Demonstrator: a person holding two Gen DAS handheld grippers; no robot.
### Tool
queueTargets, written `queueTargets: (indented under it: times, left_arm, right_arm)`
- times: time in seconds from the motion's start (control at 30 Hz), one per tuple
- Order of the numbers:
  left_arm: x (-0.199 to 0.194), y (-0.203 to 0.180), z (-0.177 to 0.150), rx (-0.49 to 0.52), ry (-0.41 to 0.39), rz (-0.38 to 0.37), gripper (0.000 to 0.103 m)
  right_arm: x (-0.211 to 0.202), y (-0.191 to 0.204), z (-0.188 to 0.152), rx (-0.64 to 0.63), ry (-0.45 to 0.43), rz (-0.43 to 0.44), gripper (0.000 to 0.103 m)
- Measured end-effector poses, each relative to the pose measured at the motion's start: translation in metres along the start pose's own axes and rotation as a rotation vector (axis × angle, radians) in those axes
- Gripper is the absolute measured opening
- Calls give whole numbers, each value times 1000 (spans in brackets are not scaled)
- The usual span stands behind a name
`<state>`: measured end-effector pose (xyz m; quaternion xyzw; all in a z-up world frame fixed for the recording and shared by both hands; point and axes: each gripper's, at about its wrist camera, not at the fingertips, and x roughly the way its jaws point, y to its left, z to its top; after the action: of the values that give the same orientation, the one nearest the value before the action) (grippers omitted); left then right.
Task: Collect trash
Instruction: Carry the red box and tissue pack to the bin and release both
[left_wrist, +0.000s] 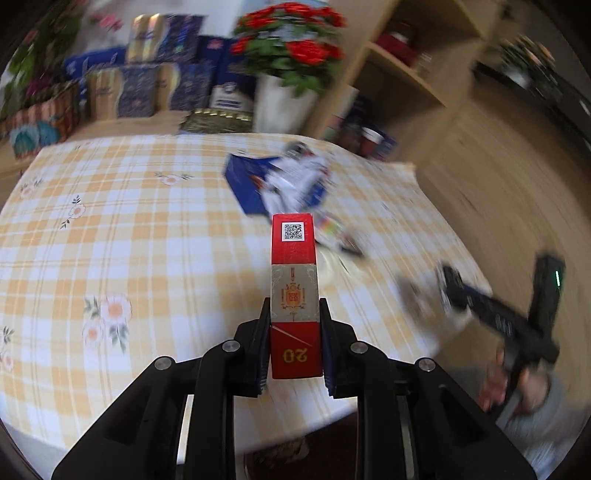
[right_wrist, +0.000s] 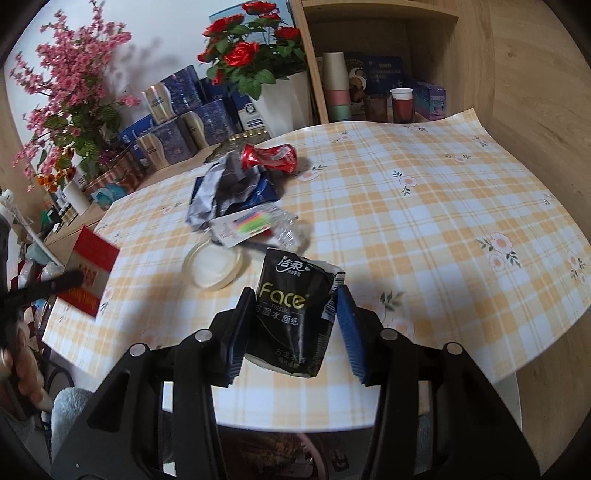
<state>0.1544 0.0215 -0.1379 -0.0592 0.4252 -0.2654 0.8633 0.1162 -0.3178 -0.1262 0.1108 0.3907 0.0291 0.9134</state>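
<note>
My left gripper (left_wrist: 294, 314) is shut on a red cigarette box (left_wrist: 294, 295) and holds it above the checked table (left_wrist: 129, 221); the box also shows at the left of the right wrist view (right_wrist: 94, 275). My right gripper (right_wrist: 295, 299) has its jaws around a black tissue pack (right_wrist: 291, 314) near the table's front edge; the left pad touches it, and the right pad meets only its torn edge. On the table lie a crushed red can (right_wrist: 271, 157), a crumpled blue and silver wrapper (right_wrist: 229, 188), a clear plastic package (right_wrist: 258, 225) and a round lid (right_wrist: 214, 267).
White pot of red roses (right_wrist: 284, 99), blue boxes (right_wrist: 184, 129) and pink flowers (right_wrist: 74, 92) stand behind the table. A wooden shelf (right_wrist: 369, 92) with cups is at the back right. The right gripper shows blurred at the right of the left wrist view (left_wrist: 498, 314).
</note>
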Motion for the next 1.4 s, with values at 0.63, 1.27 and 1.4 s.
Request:
queueTargets:
  times: [0.63, 1.27, 1.4]
  left_arm:
    - [34, -70, -140, 375, 294, -136, 23]
    - [-22, -40, -137, 91, -125, 105, 93]
    - [-42, -31, -137, 23, -225, 200, 97]
  right_arm:
    - [-35, -4, -38, 1, 18, -13, 47]
    - [-30, 14, -86, -28, 51, 89, 48]
    - [-24, 36, -102, -96, 92, 115, 48]
